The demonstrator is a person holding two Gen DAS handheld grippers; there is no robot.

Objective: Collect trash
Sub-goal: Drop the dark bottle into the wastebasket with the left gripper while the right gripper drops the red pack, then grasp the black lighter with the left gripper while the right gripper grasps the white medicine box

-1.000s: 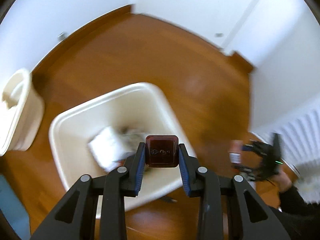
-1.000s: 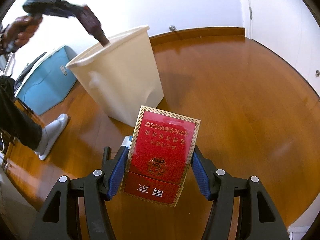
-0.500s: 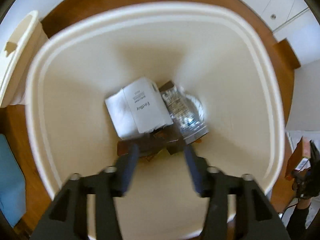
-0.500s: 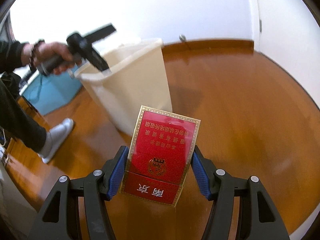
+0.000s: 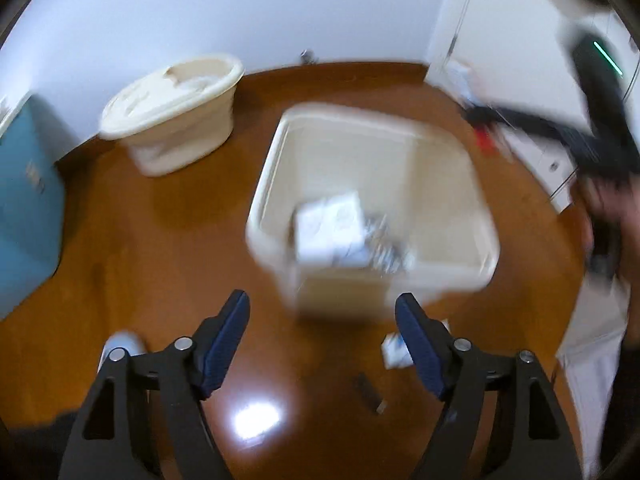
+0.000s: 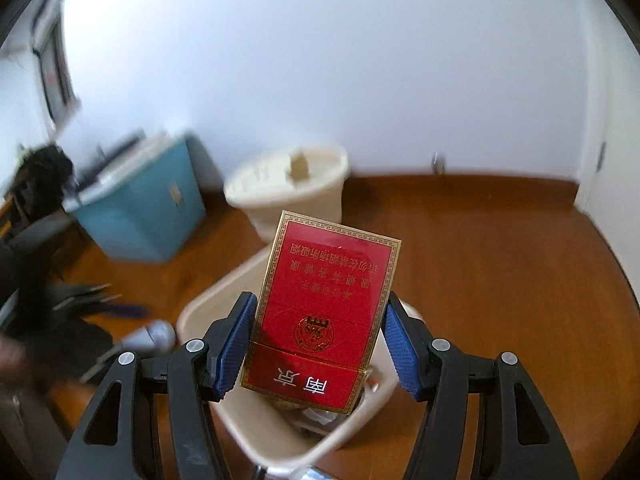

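Observation:
My left gripper is open and empty, held above the wooden floor just in front of the cream trash bin. The bin holds a white box and crumpled wrappers. My right gripper is shut on a red cigarette pack with gold trim, and holds it over the bin's open top. The right gripper also shows in the left wrist view at the upper right, blurred.
A second cream bin with a lid stands by the back wall. A blue container is at the left. Small scraps and a dark piece lie on the floor near the bin. A white slipper is at the left.
My left gripper let go of the dark red box into the bin, opened wide and drew back out. My right gripper carried the red pack from beside the bin to over it.

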